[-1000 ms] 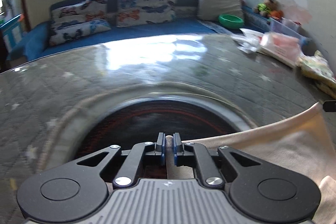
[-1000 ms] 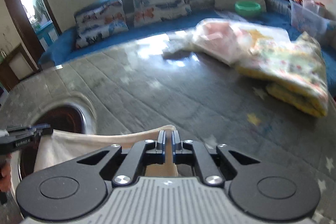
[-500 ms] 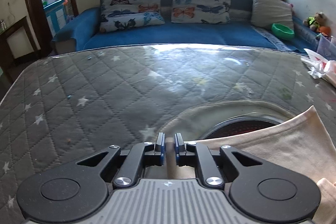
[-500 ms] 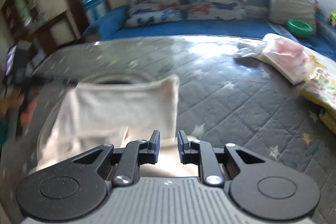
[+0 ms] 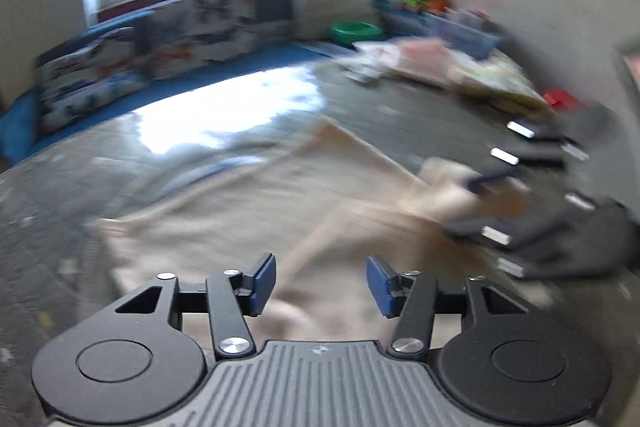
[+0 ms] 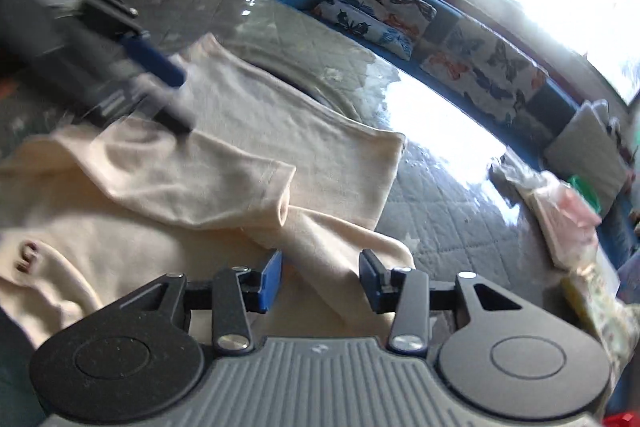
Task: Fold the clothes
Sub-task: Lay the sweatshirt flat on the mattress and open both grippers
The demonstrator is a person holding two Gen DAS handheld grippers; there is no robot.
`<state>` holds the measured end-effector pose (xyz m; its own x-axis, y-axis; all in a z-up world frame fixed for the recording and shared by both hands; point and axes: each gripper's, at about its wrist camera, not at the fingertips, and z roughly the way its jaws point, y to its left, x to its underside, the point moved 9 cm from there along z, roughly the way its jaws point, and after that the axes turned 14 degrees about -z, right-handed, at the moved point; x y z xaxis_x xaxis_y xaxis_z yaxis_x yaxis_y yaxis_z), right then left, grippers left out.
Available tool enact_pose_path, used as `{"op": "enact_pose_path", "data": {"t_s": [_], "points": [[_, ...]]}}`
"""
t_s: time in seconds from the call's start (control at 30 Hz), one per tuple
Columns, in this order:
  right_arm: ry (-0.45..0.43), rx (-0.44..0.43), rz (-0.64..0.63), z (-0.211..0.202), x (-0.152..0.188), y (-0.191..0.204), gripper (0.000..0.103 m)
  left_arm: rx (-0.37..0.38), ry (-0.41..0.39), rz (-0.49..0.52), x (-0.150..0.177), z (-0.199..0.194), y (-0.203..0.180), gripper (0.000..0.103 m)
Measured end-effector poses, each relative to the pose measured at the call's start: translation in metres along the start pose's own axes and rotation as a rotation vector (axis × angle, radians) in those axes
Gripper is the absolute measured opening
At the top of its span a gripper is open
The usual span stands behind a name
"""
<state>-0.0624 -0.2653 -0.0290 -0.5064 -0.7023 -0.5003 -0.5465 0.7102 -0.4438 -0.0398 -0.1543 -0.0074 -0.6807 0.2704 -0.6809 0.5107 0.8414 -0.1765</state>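
Cream cloth [image 6: 224, 163] is lying on the grey quilted table [image 6: 448, 211], with one sleeve folded across it. Left gripper [image 5: 321, 283] is hanging just above the cloth, its jaws opening and pinching nothing. Right gripper [image 6: 320, 281] is opening too; a cloth fold is sitting between its blue pads [image 6: 270, 281], untouched.

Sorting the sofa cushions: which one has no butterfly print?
The plain grey cushion at the sofa's window end; the other cushions carry butterflies.
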Motion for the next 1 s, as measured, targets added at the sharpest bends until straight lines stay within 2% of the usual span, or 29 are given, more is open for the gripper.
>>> {"op": "enact_pose_path", "data": {"t_s": [0.07,0.1,0.17,0.33,0.43,0.57,0.6,0.67,0.73,0.83,0.93,1.0], "points": [[0.005,0.002,0.025,0.005,0.002,0.0,0.027,0.015,0.02,0.05,0.012,0.005,-0.019,0.054],[0.005,0.004,0.045,0.005,0.003,-0.002,0.025,0.012,0.019,0.071,0.015,0.008,-0.026,0.054],[-0.009,0.004,0.089,0.001,0.004,-0.006,0.014,0.005,0.032,0.081,0.019,0.019,-0.037,0.054],[-0.04,0.039,0.184,-0.015,0.01,-0.025,0.009,-0.005,0.053,0.033,0.015,0.041,-0.041,0.054],[-0.056,0.079,0.253,-0.026,0.018,-0.042,0.009,-0.008,0.061,0.002,0.013,0.048,-0.037,0.052],[-0.064,0.157,0.376,-0.044,0.041,-0.073,0.009,-0.017,0.054,-0.018,0.009,0.053,-0.031,0.027],[-0.06,0.18,0.413,-0.048,0.05,-0.081,0.009,-0.02,0.049,-0.018,0.008,0.053,-0.03,0.025],[-0.029,0.229,0.509,-0.055,0.076,-0.096,0.009,-0.02,0.043,-0.022,0.008,0.052,-0.028,0.013],[0.01,0.269,0.592,-0.059,0.101,-0.107,0.009,-0.014,0.033,-0.035,0.007,0.049,-0.027,0.008],[0.109,0.343,0.703,-0.064,0.151,-0.119,0.016,-0.018,-0.002,-0.068,0.004,0.04,-0.021,0.005],[0.147,0.379,0.728,-0.074,0.178,-0.117,0.019,-0.021,-0.05,-0.123,-0.002,0.022,-0.008,0.003],[0.138,0.376,0.735,-0.081,0.181,-0.114,0.026,-0.027,-0.088,-0.17,-0.006,0.007,0.003,0.003]]}}
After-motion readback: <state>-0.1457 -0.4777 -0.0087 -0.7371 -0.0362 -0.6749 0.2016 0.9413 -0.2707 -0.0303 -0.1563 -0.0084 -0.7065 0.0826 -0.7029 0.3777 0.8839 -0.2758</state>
